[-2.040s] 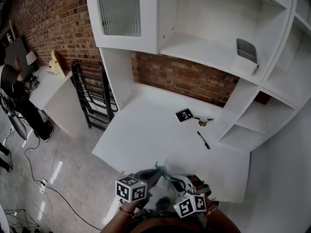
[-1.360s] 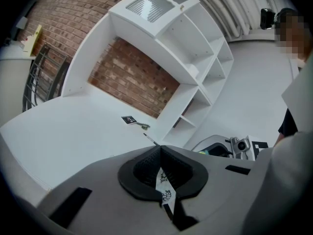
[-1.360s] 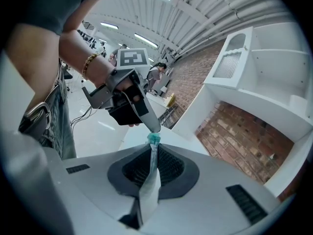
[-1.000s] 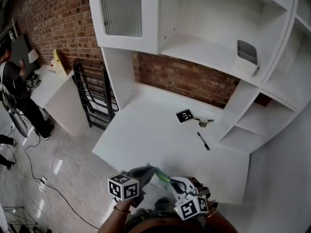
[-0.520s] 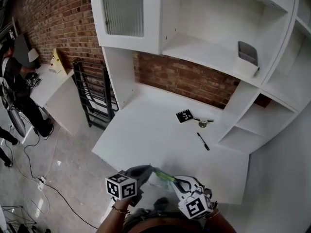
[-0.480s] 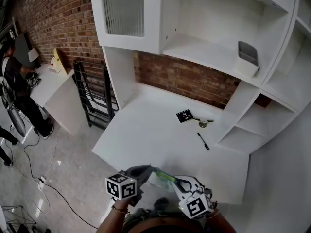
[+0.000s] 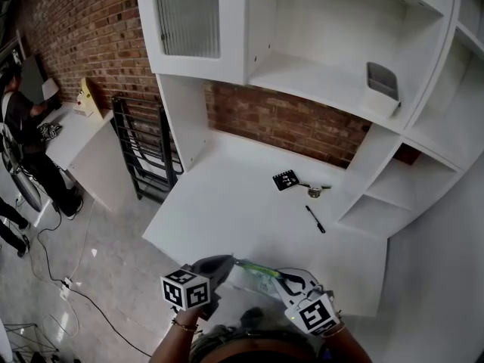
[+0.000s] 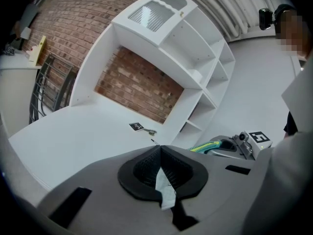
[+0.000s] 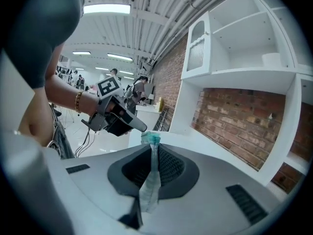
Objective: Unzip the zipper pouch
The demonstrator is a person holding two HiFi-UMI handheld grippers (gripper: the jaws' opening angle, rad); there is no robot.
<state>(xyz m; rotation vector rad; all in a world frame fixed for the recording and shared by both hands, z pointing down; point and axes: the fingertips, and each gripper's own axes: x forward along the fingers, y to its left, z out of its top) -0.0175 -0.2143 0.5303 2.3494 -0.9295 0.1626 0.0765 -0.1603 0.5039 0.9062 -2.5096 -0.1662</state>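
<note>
The zipper pouch (image 7: 249,277) is pale and see-through, with a green zipper (image 7: 254,267). It hangs in the air between my two grippers, just off the white desk's (image 7: 227,203) near edge. My left gripper (image 7: 227,262) is shut on the pouch's left end, and a strip of pale pouch material (image 8: 164,189) is pinched between its pads. My right gripper (image 7: 284,280) is shut on the other end, with pale material (image 9: 148,186) and a teal tip (image 9: 150,139) caught in its jaws. Whether it pinches the zipper pull itself is hidden. Each gripper shows in the other's view: right gripper (image 8: 230,146), left gripper (image 9: 117,117).
On the desk farther back lie a black marker card (image 7: 285,179), keys (image 7: 314,190) and a pen (image 7: 315,218). A grey bin (image 7: 383,81) stands on the shelf above. A black rack (image 7: 144,150) and a person (image 7: 23,119) are at the left.
My right gripper has rolled and shifted a little to the right. The green zipper now runs longer and straighter between the grippers. The left gripper has hardly moved.
</note>
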